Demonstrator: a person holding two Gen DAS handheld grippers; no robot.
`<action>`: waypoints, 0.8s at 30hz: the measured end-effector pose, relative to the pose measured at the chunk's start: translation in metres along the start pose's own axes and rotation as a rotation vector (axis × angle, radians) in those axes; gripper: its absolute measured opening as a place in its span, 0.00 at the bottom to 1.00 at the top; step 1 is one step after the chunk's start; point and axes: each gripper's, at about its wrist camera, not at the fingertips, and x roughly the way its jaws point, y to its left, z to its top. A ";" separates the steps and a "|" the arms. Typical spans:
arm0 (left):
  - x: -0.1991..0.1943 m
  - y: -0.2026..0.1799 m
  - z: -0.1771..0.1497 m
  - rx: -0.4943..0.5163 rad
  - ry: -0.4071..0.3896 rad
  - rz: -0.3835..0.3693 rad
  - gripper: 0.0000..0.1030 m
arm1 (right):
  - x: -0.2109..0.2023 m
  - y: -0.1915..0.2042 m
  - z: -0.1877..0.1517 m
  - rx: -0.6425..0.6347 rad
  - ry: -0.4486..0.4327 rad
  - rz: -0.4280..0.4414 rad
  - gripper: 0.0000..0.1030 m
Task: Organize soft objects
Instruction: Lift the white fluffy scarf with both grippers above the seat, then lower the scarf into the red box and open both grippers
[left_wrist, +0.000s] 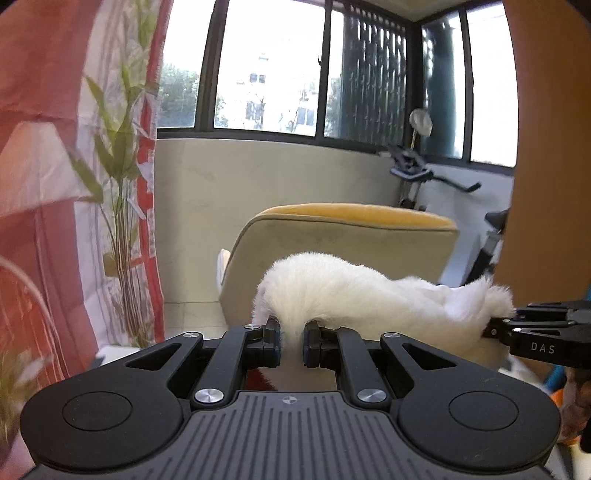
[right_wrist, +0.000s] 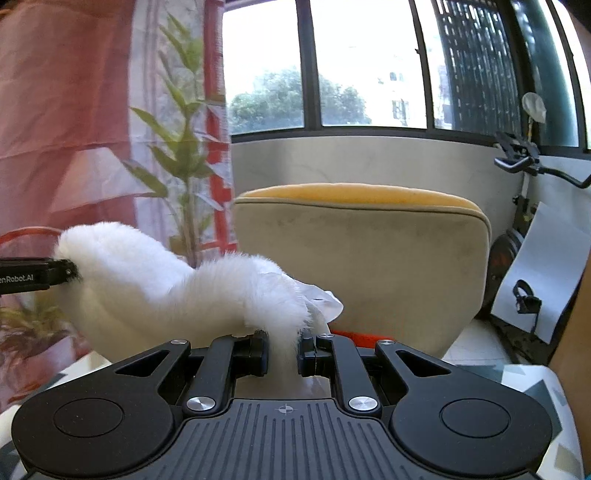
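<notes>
Left tool (left_wrist: 291, 341) and right tool (right_wrist: 283, 350) each pinch the fluffy white fur throw (left_wrist: 354, 291).

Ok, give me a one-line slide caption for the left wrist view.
Left gripper and right gripper each pinch an end of a white furry fabric, held up before a beige chair.

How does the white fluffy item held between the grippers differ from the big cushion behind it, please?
The white fluffy item is long-haired and pure white; the cushion is smooth, beige with a yellow top. The fluffy item hangs slack between the left gripper and right gripper, both shut on it; the cushion stands upright, untouched. The cushion looks larger, with a firm piped edge. Both are soft furnishings.
</notes>
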 end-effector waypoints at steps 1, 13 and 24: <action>0.010 -0.002 0.003 0.024 0.013 0.010 0.11 | 0.011 -0.003 0.002 -0.006 0.010 -0.012 0.12; 0.129 0.014 -0.009 -0.025 0.319 0.047 0.11 | 0.115 -0.028 -0.010 0.033 0.222 -0.094 0.12; 0.161 0.019 -0.038 0.018 0.521 0.000 0.11 | 0.178 -0.039 -0.038 0.079 0.468 -0.141 0.12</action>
